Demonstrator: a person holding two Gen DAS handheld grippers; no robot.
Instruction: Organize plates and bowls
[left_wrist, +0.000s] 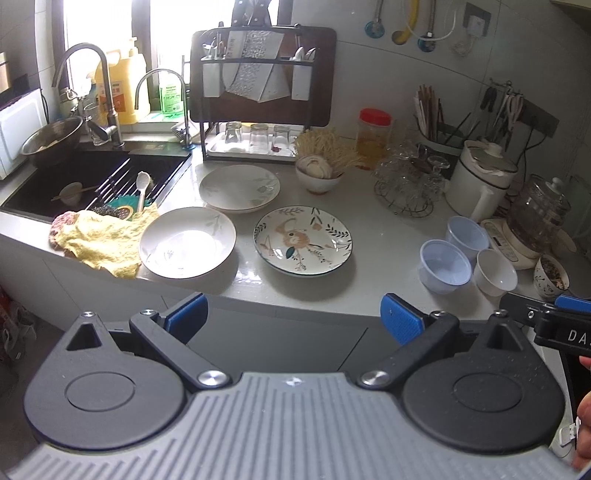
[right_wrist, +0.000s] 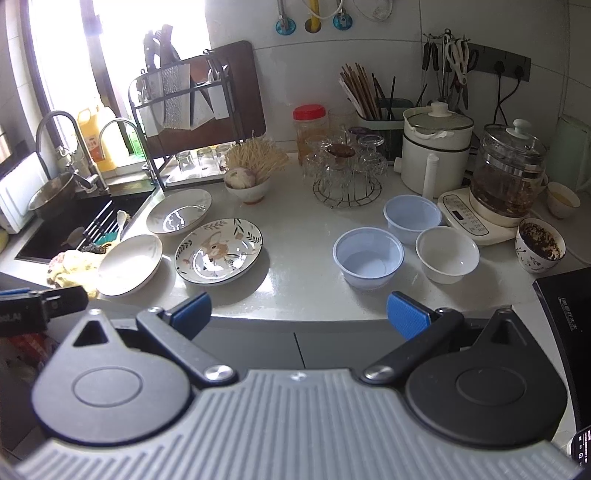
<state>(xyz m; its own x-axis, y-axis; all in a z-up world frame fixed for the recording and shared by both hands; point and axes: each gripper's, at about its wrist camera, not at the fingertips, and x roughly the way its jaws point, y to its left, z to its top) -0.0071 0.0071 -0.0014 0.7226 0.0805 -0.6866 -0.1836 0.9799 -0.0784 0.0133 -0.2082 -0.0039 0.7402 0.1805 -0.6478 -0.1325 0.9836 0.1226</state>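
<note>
**A:** What sits on the surface (left_wrist: 369, 258)?

**B:** Three plates lie on the left, near the sink (left_wrist: 96, 173). The floral plate (left_wrist: 303, 240) is shallow, painted with an orange flower and dark leaves. The white plate (left_wrist: 187, 242) lies at the front edge, just beside a yellow cloth (left_wrist: 103, 240). The faint-leaf plate (left_wrist: 239, 187) lies behind them; it may be two stacked, but the rim is too unclear to say.

**A:** And the bowls?

**B:** On the right, well apart from the plates, three empty bowls cluster: the near blue bowl (right_wrist: 368, 256), the far blue bowl (right_wrist: 412, 218), both pale translucent plastic, and a white bowl (right_wrist: 447, 254) just beside them.

**A:** The grippers?

**B:** The left hand-held gripper (left_wrist: 293, 319) hangs wide apart before the edge, holding nothing. The right hand-held gripper (right_wrist: 299, 314) does likewise.
</note>
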